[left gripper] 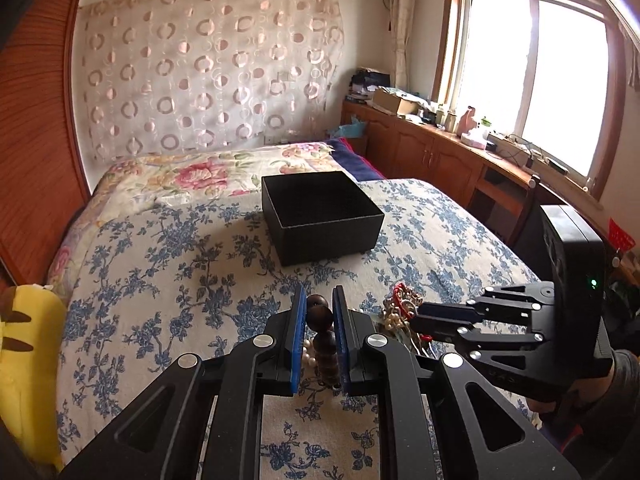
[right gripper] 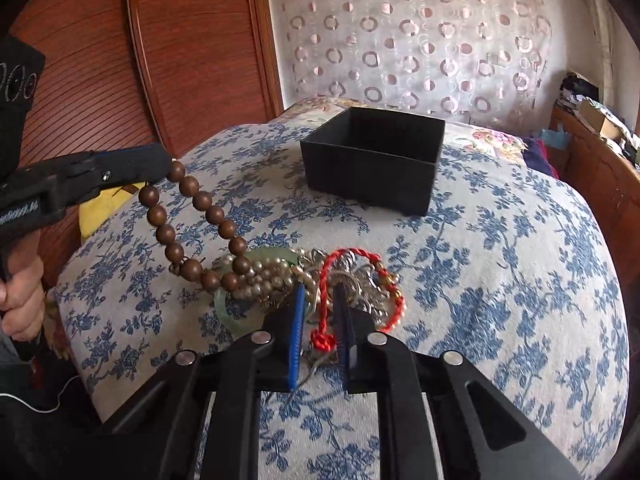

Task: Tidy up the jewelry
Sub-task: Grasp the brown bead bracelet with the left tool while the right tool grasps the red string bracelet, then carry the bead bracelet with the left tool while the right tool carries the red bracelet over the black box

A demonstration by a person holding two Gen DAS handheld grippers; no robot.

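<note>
Two tongs [left gripper: 319, 310]; one box [left gripper: 320, 216]

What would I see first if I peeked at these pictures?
Probably the left gripper lifting a brown wooden bead strand off the blue-flowered bedspread, its lower end still in the jewelry pile. Next, the bright red braided cord in that pile, right at the tips of the right gripper. Behind them sits an open black box on the bed.
</note>
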